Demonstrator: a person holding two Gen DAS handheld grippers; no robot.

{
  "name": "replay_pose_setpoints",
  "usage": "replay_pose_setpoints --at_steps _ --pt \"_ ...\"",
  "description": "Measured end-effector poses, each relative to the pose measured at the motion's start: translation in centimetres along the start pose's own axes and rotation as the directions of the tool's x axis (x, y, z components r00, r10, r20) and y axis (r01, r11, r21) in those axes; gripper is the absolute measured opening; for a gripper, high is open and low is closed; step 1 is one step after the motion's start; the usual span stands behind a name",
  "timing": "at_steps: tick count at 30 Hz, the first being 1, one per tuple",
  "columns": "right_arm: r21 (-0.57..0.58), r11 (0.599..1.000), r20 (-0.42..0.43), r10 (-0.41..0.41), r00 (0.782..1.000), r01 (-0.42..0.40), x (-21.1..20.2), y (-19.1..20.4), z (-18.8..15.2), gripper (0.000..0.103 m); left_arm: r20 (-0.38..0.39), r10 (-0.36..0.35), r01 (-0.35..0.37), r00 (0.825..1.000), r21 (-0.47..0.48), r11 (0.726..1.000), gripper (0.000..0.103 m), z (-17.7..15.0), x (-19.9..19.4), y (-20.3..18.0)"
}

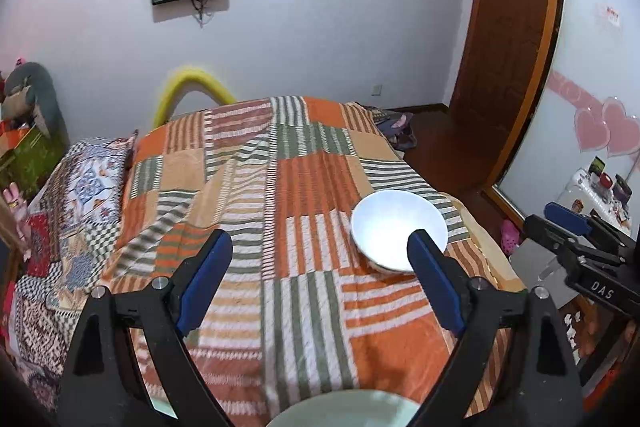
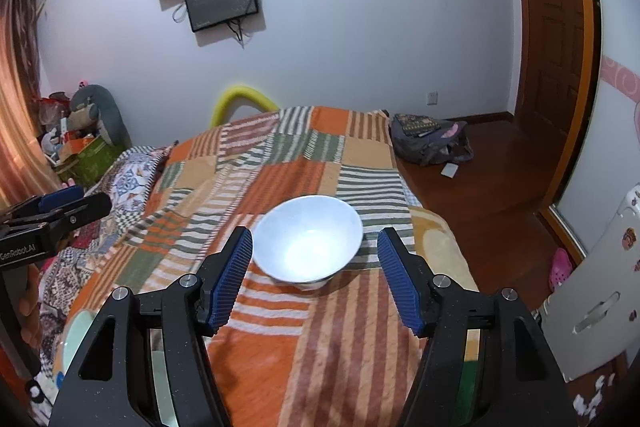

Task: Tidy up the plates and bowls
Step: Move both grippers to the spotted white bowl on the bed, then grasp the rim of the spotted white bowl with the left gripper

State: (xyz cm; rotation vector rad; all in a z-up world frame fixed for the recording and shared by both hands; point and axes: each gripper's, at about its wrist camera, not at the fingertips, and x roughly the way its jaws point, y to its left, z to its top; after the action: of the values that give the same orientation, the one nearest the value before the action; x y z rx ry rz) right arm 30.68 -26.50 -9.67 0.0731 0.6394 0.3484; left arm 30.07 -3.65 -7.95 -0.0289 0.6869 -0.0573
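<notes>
A white bowl (image 1: 398,229) (image 2: 308,239) stands upright and empty on the striped patchwork blanket (image 1: 280,187) (image 2: 320,327) of a bed. My right gripper (image 2: 315,237) is open just in front of the bowl, which shows between its blue pads (image 2: 230,279) without touching them. My left gripper (image 1: 320,243) is open wide over bare blanket, with the bowl behind its right finger. A pale green plate (image 1: 340,409) (image 2: 78,331) lies at the near edge, under the left gripper. Each gripper appears at the side of the other's view: the right gripper (image 1: 560,223), the left gripper (image 2: 80,201).
A patterned pillow (image 1: 92,179) lies at the bed's left side. On the wooden floor to the right are a grey backpack (image 2: 430,143), a pink shoe (image 2: 560,267) and a white cabinet (image 2: 600,307). A brown door (image 2: 552,27) stands beyond.
</notes>
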Motion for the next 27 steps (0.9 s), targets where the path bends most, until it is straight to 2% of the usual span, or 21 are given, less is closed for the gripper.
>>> replay_pose_setpoints --at_steps 5,12,21,23,27 --pt "0.023 1.000 -0.043 -0.008 0.999 0.009 2.9 -1.5 0.0 0.061 -0.037 -0.036 0.036 0.999 0.015 0.999 0.090 0.6 4.3 -1.4" --pt "0.071 0.997 -0.102 0.008 0.995 -0.001 6.2 -3.3 -0.4 0.061 -0.128 -0.075 0.072 0.989 -0.027 0.997 0.090 0.1 11.1 -1.9" --pt "0.113 0.993 -0.177 0.035 0.984 -0.015 9.8 -4.4 -1.7 0.061 -0.196 -0.049 0.047 0.979 -0.014 0.999 0.089 -1.4 17.0 -2.0" --pt "0.111 0.994 -0.192 0.031 0.981 -0.010 10.5 -4.5 -2.0 0.061 -0.217 -0.047 0.046 0.975 -0.011 0.999 0.087 -1.6 18.0 -2.1" --pt "0.114 0.993 -0.218 0.033 0.975 -0.008 11.7 -4.6 -2.5 0.061 -0.261 -0.050 0.050 0.964 -0.008 0.999 0.074 -2.1 20.0 -2.5"
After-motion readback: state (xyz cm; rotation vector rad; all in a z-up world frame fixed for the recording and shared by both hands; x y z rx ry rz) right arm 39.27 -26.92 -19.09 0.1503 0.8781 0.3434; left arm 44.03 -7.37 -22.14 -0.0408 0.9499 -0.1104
